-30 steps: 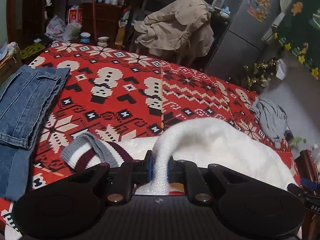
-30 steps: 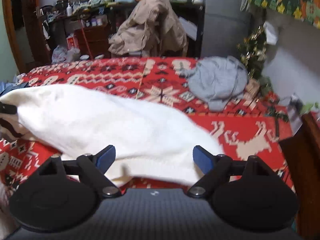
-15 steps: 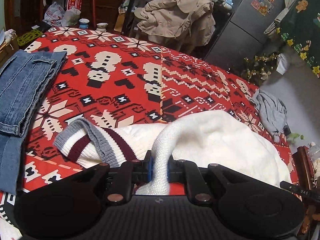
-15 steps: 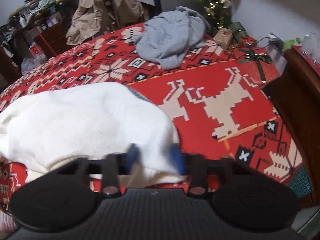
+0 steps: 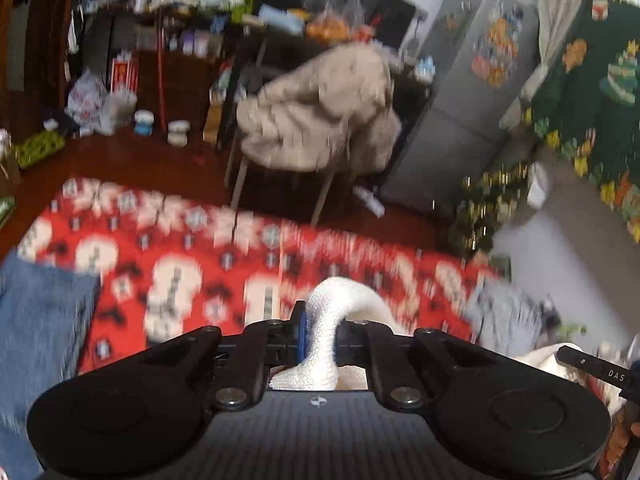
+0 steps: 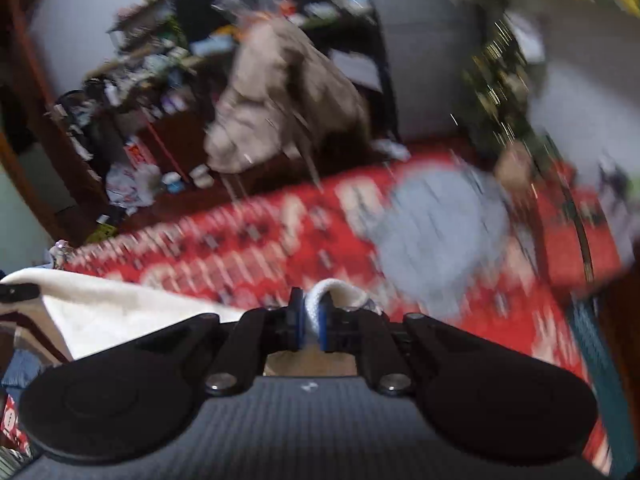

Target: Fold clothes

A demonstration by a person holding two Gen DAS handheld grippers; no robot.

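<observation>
Left tongs (image 5: 319, 334) pinching white sweater (image 5: 340, 300), right tongs (image 6: 308, 322) closing on it, blurred surroundings.

"DAS" in white on a black bar (image 5: 600, 368) at right edge

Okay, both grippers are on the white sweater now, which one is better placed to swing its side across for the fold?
Probably the left gripper: it is clamped on the sweater. The right gripper has sweater between its pads, its jaws closing.

White sweater (image 5: 336, 304), red patterned blanket (image 5: 180, 264)
</observation>
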